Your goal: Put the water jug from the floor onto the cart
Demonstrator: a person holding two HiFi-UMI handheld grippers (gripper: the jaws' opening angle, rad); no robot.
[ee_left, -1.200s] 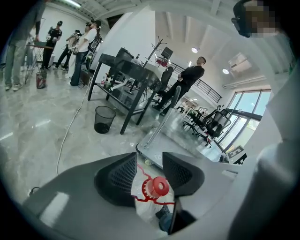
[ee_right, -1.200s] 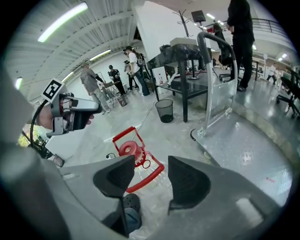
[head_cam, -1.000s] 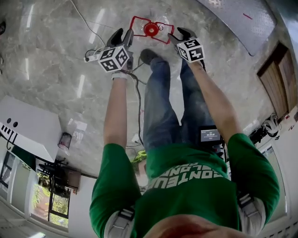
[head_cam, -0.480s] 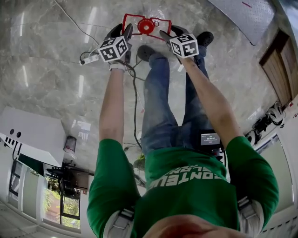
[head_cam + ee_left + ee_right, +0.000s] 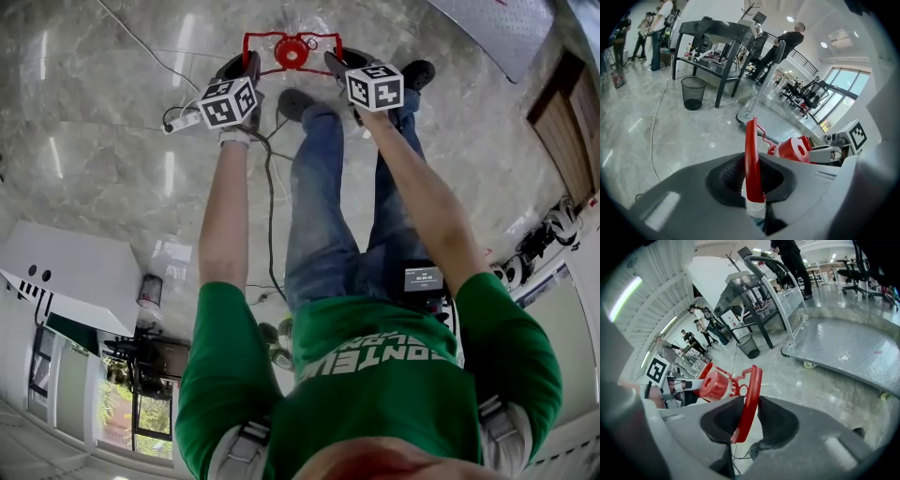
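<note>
Having just closed onto the red jug handle [image 5: 751, 140] either side of its cap [image 5: 292, 53], the left gripper [image 5: 246, 67] and right gripper [image 5: 336, 66] should lift together, evenly.

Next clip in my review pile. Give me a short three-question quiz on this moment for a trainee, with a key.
1. True or false: the left gripper is empty.
2. What do the fingers of the right gripper clamp? A: the red handle. B: a cable. C: a waste bin.
3. Where does the water jug stand?
Key: 1 false: the fingers of both grippers have just been closing and now clamp the handle. 2 A. 3 On the floor, not yet on the cart.
</note>
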